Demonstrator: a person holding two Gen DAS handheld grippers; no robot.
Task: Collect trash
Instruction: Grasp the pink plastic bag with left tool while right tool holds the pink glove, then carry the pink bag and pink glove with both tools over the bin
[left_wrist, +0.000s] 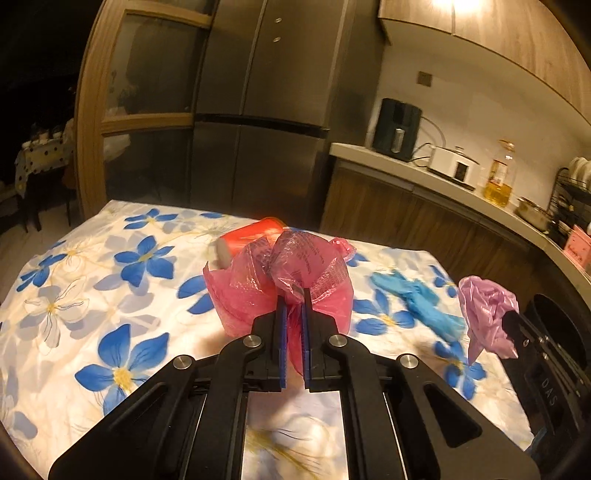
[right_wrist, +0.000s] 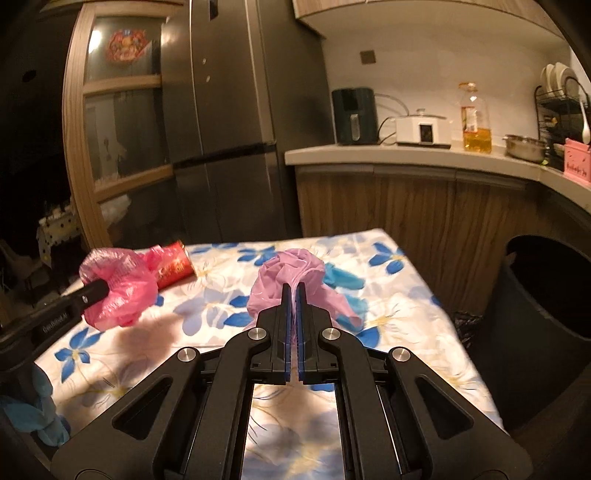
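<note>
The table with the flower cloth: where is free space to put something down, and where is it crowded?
The tablecloth is bare on its left side, left of the red can, and along the near edge. It is crowded on the right, where the blue glove lies, beside the black bin.

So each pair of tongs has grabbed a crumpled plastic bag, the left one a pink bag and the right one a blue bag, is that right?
Nearly. The left tongs do pinch the pink bag, but the right tongs are shut on a pale purple bag, not a blue one, as the right wrist view shows. The blue thing is a crumpled glove lying on the flowered tablecloth.
</note>
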